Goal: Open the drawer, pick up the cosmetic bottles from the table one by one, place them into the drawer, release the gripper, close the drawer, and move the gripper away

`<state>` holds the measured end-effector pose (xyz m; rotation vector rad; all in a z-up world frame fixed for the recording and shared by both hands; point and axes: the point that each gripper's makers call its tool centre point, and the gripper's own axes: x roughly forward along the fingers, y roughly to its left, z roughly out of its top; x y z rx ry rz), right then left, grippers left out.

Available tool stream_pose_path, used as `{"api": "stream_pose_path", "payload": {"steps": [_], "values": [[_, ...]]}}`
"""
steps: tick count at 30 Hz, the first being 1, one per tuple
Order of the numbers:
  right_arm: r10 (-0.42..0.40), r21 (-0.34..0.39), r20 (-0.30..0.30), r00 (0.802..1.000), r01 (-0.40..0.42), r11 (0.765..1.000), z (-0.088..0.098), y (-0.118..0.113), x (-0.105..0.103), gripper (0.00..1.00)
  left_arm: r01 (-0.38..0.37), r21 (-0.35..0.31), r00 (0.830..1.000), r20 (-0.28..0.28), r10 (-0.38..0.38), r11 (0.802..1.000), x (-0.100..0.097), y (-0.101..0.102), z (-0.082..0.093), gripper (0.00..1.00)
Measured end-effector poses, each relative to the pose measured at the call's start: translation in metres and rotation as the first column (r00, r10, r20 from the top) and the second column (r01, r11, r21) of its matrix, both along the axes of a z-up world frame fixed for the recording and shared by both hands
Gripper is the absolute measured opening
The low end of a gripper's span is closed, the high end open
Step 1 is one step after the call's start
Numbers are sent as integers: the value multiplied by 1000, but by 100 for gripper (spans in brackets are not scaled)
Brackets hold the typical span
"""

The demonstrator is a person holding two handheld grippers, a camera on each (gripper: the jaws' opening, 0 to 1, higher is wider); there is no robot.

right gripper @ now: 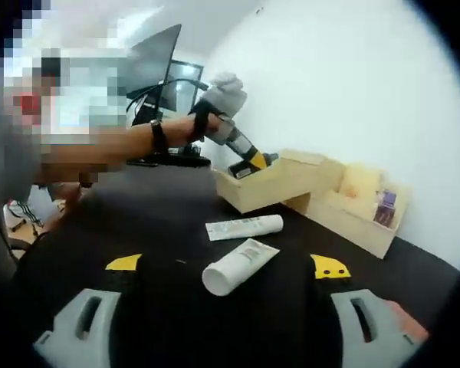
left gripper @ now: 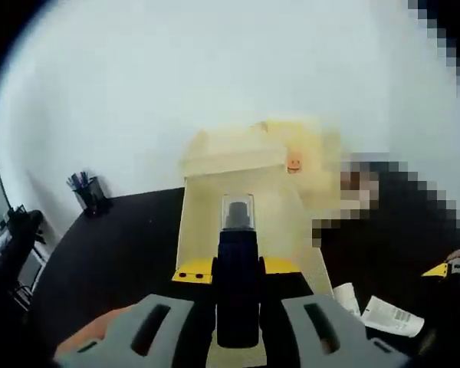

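My left gripper (left gripper: 237, 270) is shut on a dark blue cosmetic bottle (left gripper: 237, 245) with a clear cap, held upright over the open pale wooden drawer (left gripper: 190, 230). In the right gripper view a person's hand holds that left gripper (right gripper: 252, 163) above the same drawer (right gripper: 253, 190). My right gripper (right gripper: 226, 265) stands open low over the black table. Two white tubes lie ahead of it: the nearer tube (right gripper: 241, 264) between its yellow tips, the farther tube (right gripper: 244, 226) closer to the drawer.
The drawer belongs to a wooden organizer (right gripper: 345, 201) against the white wall, with small items in its compartments. A pen holder (left gripper: 89, 192) stands at the table's left. A dark monitor (right gripper: 155, 65) stands behind. The white tubes (left gripper: 383, 314) lie right of the drawer.
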<state>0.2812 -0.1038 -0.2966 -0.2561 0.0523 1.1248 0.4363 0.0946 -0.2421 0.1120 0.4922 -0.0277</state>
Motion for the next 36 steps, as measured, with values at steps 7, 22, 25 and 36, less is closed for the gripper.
{"api": "stream_pose_path", "payload": {"steps": [7,22,25,36], "values": [[8,-3,-8,1000,-8,1000,-1,-1,1,78,-13,-11,1000,-15,13,1000,10,0,-10,16],[14,-11,-27,1000,-15,1000,-3,2,0,76,-24,-32,999,-46,23,999,19,2,-29,16],[18,-16,-32,999,-18,1000,-5,2,-1,76,-25,-27,999,-46,23,999,20,3,-30,16],[19,-18,-34,999,-20,1000,-7,3,-3,75,-34,-5,998,-45,34,999,22,3,-35,16]]}}
